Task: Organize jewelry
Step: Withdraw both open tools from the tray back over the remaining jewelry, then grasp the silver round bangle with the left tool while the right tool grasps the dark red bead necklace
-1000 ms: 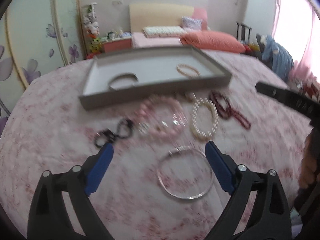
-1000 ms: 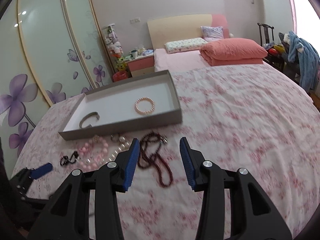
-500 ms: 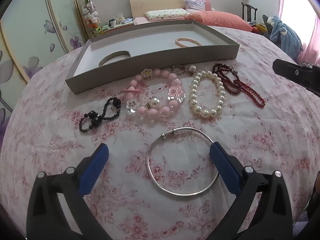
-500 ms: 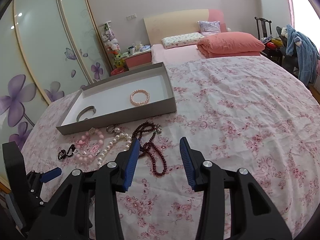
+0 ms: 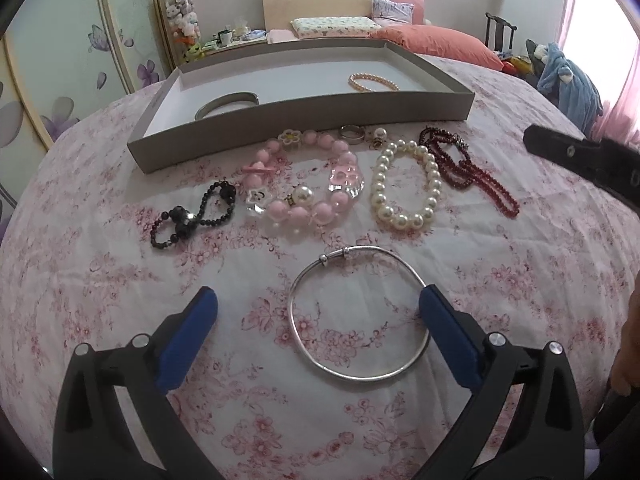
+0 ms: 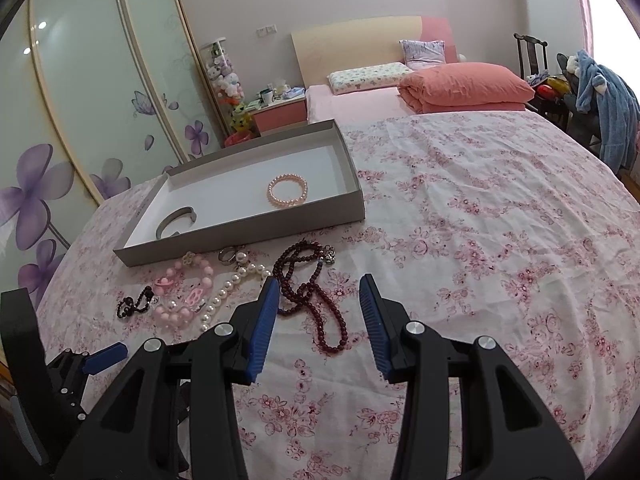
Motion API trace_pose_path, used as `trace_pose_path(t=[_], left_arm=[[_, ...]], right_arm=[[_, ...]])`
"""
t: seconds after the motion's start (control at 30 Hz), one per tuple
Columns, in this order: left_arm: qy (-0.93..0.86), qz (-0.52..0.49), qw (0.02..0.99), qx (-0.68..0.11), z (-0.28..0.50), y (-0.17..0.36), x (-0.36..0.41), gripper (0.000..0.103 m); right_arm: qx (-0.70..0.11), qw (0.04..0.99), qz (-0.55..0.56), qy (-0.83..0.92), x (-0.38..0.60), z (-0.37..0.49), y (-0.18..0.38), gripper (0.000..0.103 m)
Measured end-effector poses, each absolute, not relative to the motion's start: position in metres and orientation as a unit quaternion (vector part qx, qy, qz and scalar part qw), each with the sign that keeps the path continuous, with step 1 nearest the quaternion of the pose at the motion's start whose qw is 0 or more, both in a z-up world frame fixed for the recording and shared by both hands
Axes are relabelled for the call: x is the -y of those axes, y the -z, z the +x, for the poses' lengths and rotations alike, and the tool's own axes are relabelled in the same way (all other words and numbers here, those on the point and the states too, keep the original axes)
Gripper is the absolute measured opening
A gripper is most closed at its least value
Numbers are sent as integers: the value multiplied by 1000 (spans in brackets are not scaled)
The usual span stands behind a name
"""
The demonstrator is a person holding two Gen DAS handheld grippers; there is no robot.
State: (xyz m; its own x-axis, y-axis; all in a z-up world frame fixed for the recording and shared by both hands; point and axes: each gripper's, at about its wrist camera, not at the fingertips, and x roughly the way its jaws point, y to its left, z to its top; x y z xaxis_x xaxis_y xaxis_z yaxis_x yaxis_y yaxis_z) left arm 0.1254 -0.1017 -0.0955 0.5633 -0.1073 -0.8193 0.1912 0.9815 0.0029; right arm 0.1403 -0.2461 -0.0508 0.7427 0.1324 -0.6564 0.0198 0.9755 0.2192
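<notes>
One view only — left — shows the silver bangle [image 5: 357, 314], seemingly untouched

Soft daylight pours from the blown-out window [image 5: 600, 60] on the right; shadows stay faint, focus is sharp, and fisheye edges bend and darken.

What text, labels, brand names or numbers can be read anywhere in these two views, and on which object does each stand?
None can be read.
Shallow grey cardboard tray: no print visible on its walls.
Black left gripper and right gripper with blue pads: no markings visible.
Small items on the pink bedside cabinet: too small and blurred to tell whether they carry labels.
Floral pink bedspread: pattern only.
</notes>
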Motion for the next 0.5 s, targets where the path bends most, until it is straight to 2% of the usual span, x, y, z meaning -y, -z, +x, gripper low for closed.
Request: trace_pose_path(t=[0.33, 0.4, 0.47, 0.5], left_arm=[[83, 57, 885, -454, 126, 96, 111, 98], [88, 55, 886, -451, 126, 96, 109, 93], [94, 47, 888, -448, 126, 94, 107, 76], [92, 46, 889, -447, 127, 93, 105, 71]], right_arm=[[-365, 925, 106, -27, 247, 143, 56, 43], [-366, 924, 106, -27, 247, 143, 57, 43], [-369, 923, 106, -26, 246, 143, 58, 43], [-369, 923, 106, -27, 246, 143, 59, 43]])
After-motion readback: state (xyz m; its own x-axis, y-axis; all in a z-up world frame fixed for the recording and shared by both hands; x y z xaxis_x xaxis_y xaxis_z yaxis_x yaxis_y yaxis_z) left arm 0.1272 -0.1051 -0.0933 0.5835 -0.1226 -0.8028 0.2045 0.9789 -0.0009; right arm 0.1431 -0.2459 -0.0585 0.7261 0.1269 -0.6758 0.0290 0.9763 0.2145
